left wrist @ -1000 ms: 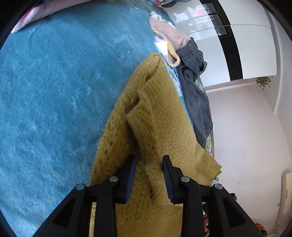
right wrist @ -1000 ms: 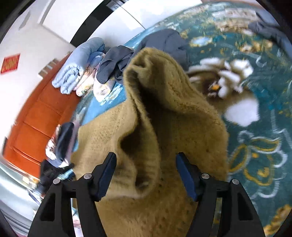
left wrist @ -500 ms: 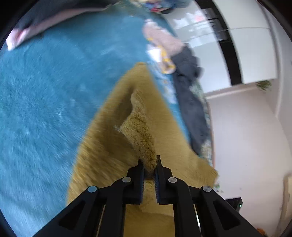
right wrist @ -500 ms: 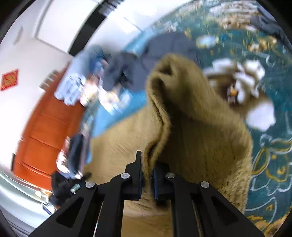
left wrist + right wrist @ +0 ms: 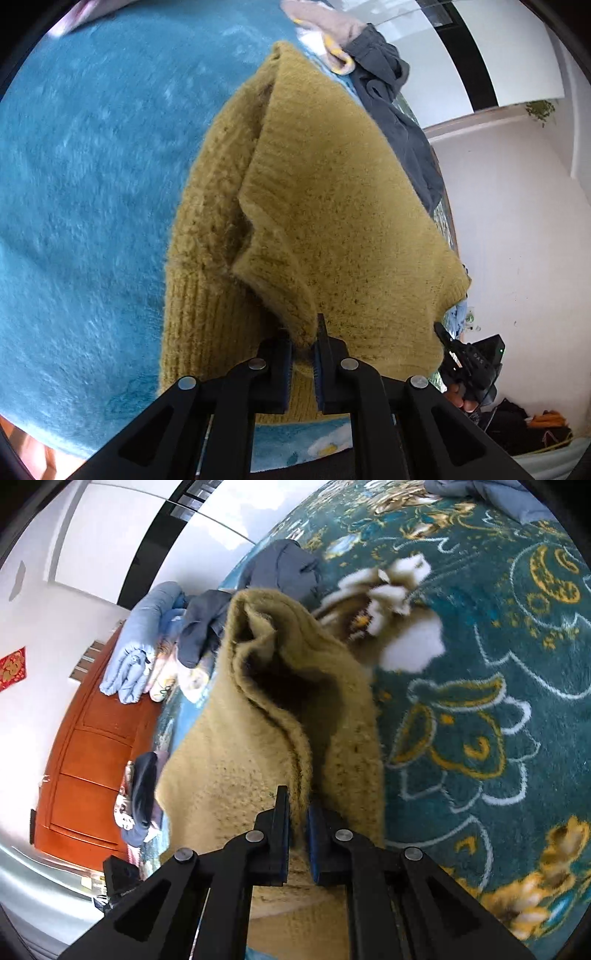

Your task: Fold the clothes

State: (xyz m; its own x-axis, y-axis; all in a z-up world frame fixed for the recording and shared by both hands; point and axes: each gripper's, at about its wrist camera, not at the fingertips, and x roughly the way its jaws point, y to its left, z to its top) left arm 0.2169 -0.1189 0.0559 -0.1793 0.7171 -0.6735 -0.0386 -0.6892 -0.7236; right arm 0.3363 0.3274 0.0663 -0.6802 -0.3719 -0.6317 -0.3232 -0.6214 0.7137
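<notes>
A mustard-yellow knit sweater (image 5: 332, 206) lies on the blue plush bed cover (image 5: 81, 184). My left gripper (image 5: 303, 339) is shut on a folded edge of it and holds that edge raised. In the right wrist view the same sweater (image 5: 280, 709) rises in a tall fold in front of the camera. My right gripper (image 5: 297, 808) is shut on that fold's edge. The right gripper also shows at the right edge of the left wrist view (image 5: 469, 365).
A dark grey garment (image 5: 399, 110) and a pink and yellow one (image 5: 328, 29) lie beyond the sweater. In the right wrist view, folded light blue clothes (image 5: 144, 646) and dark garments (image 5: 258, 590) lie beside a patterned teal blanket (image 5: 498, 701). An orange wooden headboard (image 5: 88, 768) stands at left.
Both grippers were open around sweater folds a second ago. Both have closed on the fabric and lifted it, so the sweater now stands taller in front of each camera.
</notes>
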